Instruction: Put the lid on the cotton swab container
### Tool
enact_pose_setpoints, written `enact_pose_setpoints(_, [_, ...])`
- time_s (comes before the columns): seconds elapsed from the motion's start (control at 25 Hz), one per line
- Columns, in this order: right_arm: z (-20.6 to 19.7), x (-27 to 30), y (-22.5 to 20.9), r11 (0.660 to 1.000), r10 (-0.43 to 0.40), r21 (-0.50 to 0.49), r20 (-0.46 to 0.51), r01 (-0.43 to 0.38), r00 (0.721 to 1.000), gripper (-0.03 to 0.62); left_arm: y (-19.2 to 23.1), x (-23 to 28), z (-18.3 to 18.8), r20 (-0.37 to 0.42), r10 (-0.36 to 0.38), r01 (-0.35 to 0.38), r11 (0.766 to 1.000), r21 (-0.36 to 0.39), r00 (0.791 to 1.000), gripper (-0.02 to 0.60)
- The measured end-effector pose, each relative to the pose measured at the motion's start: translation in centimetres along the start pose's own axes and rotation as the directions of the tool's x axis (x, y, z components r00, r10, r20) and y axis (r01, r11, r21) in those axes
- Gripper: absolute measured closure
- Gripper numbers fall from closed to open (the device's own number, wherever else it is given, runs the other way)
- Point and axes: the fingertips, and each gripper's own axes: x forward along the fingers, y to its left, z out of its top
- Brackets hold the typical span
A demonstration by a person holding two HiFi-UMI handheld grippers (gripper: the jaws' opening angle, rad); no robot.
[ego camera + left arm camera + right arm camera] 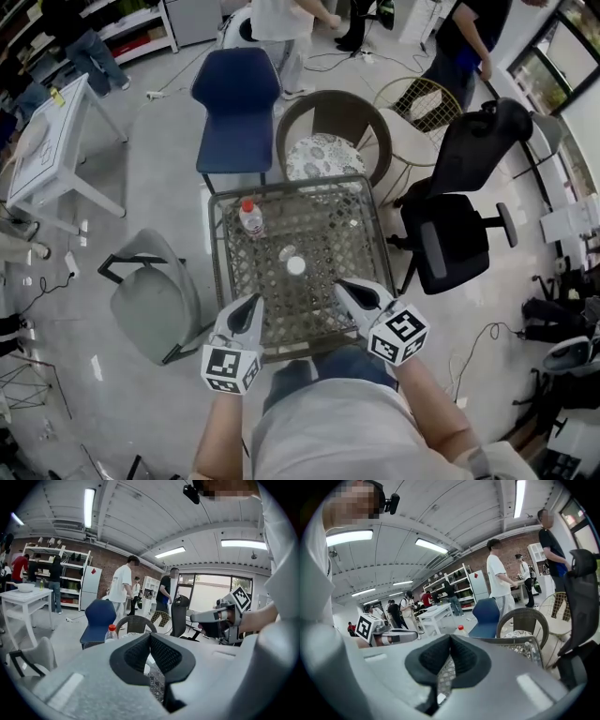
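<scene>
A small white round container (295,265) stands near the middle of the lattice-topped table (281,314). A smaller pale round thing (352,223), maybe the lid, lies farther back on the right; I cannot tell for sure. My left gripper (253,302) hovers at the table's near left edge, shut and empty. My right gripper (343,285) is at the near right edge, also shut with nothing in it. In the left gripper view the jaws (150,637) touch each other, and so do those in the right gripper view (450,639). Each view shows the other gripper beside it.
A clear bottle with a red cap (250,217) stands at the table's back left. A blue chair (236,103), a wicker chair (323,141), a black office chair (459,216) and a grey chair (155,295) ring the table. People stand farther back.
</scene>
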Motion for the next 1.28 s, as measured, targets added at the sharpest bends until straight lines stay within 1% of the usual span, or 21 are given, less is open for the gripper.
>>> enact_pose_setpoints(0.24, [-0.9,2.1,-4.1,1.0,0.006,0.023,-0.054,-0.005,0.999,0.591,0.4,4.9,-2.3,-0.079,-0.001,-0.001,1.0,-0.027,0.997,0.573])
enact_pose_setpoints(0.4, [-2.0,4.2,-6.5,0.999,0.019,0.037,-0.097,-0.016,0.995,0.591,1.0,7.8,-4.5,-0.137,-0.003,-0.003,0.999,-0.046,0.991,0.571])
enact_pose_setpoints(0.6, [-3.8,6.9,-8.3,0.998,0.049,0.036,-0.161,-0.044,0.986,0.591,1.9,10.8,-7.5,-0.196,-0.005,-0.011,0.997,-0.082,0.981,0.565])
enact_pose_setpoints(0.76, [-5.0,9.2,-9.4,0.996,0.084,0.029,-0.212,-0.08,0.974,0.591,2.4,12.7,-10.2,-0.262,-0.019,-0.007,0.995,-0.1,0.965,0.48])
enact_pose_setpoints(0.88, [-5.9,11.1,-9.9,0.994,0.107,0.018,-0.251,-0.105,0.962,0.591,2.9,13.9,-12.3,-0.306,-0.027,-0.007,0.994,-0.109,0.952,0.446])
enact_pose_setpoints(1.04, [-7.5,13.4,-10.7,0.992,0.127,0.018,-0.293,-0.128,0.947,0.591,3.0,15.2,-15.1,-0.363,-0.039,-0.001,0.994,-0.111,0.931,0.385])
enact_pose_setpoints(1.16, [-8.7,14.8,-11.2,0.989,0.142,0.018,-0.323,-0.144,0.936,0.591,2.6,16.1,-17.0,-0.391,-0.053,0.005,0.993,-0.122,0.919,0.347])
enact_pose_setpoints(1.28, [-10.2,16.1,-11.7,0.988,0.15,0.012,-0.352,-0.155,0.924,0.591,2.3,17.3,-19.0,-0.411,-0.057,0.013,0.994,-0.109,0.91,0.324])
